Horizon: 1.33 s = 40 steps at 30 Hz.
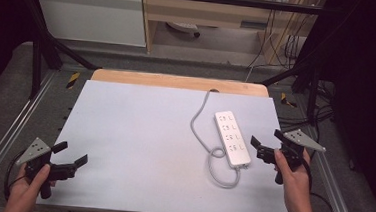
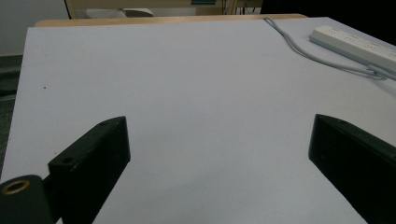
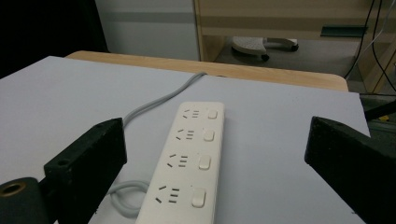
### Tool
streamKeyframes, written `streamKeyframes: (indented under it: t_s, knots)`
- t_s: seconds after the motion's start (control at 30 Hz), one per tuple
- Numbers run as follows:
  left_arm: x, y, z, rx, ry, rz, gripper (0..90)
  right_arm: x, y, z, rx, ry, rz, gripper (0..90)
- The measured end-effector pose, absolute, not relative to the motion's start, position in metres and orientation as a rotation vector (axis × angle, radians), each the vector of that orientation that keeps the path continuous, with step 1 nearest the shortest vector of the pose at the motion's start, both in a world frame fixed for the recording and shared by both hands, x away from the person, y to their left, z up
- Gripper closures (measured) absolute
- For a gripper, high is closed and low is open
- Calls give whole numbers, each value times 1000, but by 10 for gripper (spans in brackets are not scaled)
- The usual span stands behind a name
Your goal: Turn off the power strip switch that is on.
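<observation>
A white power strip (image 1: pixel 232 137) with several sockets and switches lies on the right half of the pale grey table top (image 1: pixel 138 147). Its grey cable (image 1: pixel 201 117) runs toward the far edge and loops near the strip's near end. My right gripper (image 1: pixel 267 141) is held just right of the strip, open, nothing between its jaws. In the right gripper view the power strip (image 3: pixel 189 163) lies straight ahead between the jaws. My left gripper (image 1: pixel 72 154) hovers at the near left corner, open and empty. The left gripper view has the power strip (image 2: pixel 357 46) far off at upper right.
A wooden table edge (image 1: pixel 177 81) shows beyond the grey top. Black frame bars (image 1: pixel 39 50) stand at both back corners, and metal rails (image 1: pixel 3 138) run along the sides. Shelving and hanging cables (image 1: pixel 276 37) are behind the table.
</observation>
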State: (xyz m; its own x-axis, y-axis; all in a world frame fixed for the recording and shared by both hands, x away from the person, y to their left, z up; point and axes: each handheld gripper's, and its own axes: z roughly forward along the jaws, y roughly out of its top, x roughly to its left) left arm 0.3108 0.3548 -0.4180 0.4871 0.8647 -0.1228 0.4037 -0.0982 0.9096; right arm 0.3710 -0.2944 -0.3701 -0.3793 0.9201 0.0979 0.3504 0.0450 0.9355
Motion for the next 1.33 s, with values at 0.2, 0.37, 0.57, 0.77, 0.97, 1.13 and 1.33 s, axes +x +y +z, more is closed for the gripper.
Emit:
streamKeyframes:
  t_s: [0.2,0.37,0.57,0.77,0.97,1.13,1.33]
  knots:
    - [311,355,-418,1705,1090,560,54,365,-299,-376,1288,1771,1329,63]
    - [311,354,-418,1706,1089,561,54,359,-303,-382,1293,1772,1321,63]
    - [310,354,-418,1707,1086,559,54,352,-307,-389,1302,1771,1318,63]
    - [310,354,-418,1710,1085,562,54,346,-309,-399,1298,1787,1301,63]
    - [310,354,-418,1709,1085,562,54,342,-309,-412,1301,1807,1277,63]
    - [310,353,-418,1711,1086,561,54,341,-308,-426,1320,1834,1253,61]
    - [310,353,-418,1711,1083,559,54,340,-300,-448,1352,1926,1196,51]
